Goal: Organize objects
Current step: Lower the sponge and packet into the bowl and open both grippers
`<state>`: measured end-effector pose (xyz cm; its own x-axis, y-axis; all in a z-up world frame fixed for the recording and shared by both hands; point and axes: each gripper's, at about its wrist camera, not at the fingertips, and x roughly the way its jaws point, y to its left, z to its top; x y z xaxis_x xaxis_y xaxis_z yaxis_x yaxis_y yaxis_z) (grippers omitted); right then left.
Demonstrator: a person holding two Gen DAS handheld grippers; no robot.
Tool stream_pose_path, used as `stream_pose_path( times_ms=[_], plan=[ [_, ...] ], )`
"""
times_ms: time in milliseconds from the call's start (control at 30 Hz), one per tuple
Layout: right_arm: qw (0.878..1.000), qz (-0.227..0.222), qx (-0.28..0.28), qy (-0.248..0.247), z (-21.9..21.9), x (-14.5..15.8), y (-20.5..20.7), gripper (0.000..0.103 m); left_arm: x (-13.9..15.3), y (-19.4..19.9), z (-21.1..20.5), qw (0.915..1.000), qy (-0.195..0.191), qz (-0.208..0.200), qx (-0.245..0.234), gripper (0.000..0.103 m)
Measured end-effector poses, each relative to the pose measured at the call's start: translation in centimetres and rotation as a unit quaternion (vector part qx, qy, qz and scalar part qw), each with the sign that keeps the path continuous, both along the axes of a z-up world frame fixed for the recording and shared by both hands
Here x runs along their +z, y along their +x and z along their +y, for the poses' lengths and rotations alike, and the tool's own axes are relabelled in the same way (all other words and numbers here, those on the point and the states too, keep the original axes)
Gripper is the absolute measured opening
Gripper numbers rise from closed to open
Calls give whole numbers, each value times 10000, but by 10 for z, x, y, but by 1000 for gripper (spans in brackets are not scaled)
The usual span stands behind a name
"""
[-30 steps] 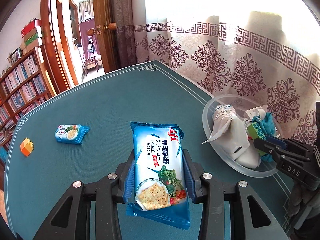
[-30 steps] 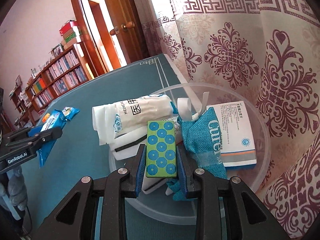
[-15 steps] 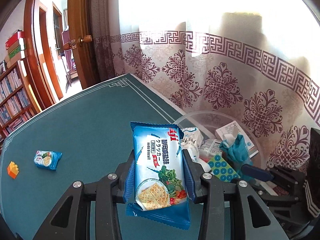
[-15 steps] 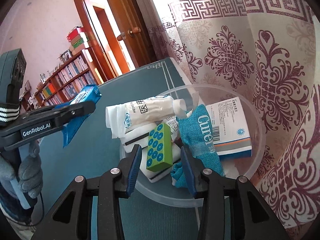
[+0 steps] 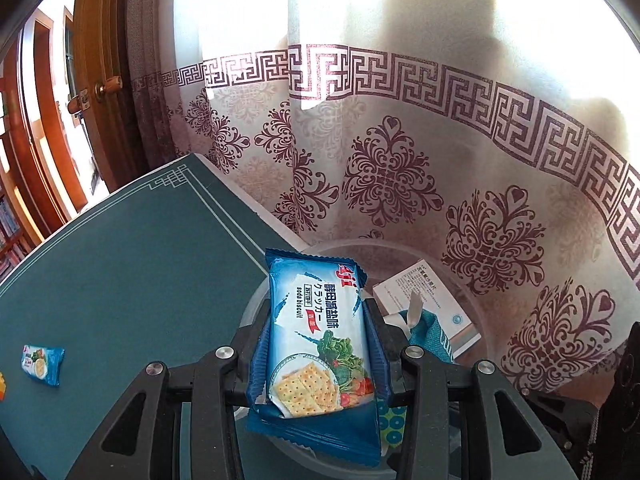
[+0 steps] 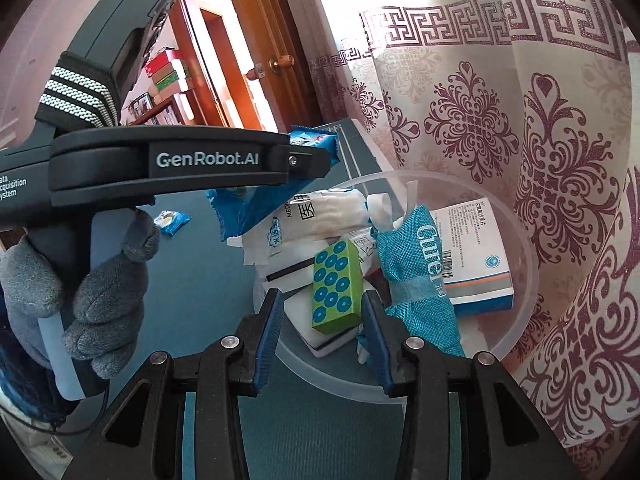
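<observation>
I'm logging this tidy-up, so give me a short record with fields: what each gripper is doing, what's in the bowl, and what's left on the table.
left gripper: shut on cracker packet, held above the bowl
right gripper: open, fingers either side of green dotted block
clear bowl: green dotted block, teal pouch, white medicine box, white gauze packs
table: small cracker packet left out
</observation>
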<state>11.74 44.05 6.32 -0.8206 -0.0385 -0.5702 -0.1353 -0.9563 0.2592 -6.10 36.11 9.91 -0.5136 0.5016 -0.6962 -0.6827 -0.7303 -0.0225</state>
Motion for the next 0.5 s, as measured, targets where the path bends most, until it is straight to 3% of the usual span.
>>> stream_pose_path(
  times_ms=[100, 133, 233, 500],
  plan=[
    [10000, 14, -5, 8, 1, 1, 1, 42, 0, -1, 8, 10000, 33, -10, -91, 46],
    [10000, 8, -6, 22, 1, 0, 2, 42, 1, -1, 9, 9999, 61, -13, -137, 51],
    [10000, -13, -14, 67, 2, -1, 3, 42, 6, 3, 4, 9996, 199, 110, -150, 86],
    [9999, -3, -14, 152, 0, 0, 5, 42, 9, 3, -23, 9993, 311, 167, 123, 89]
  ],
)
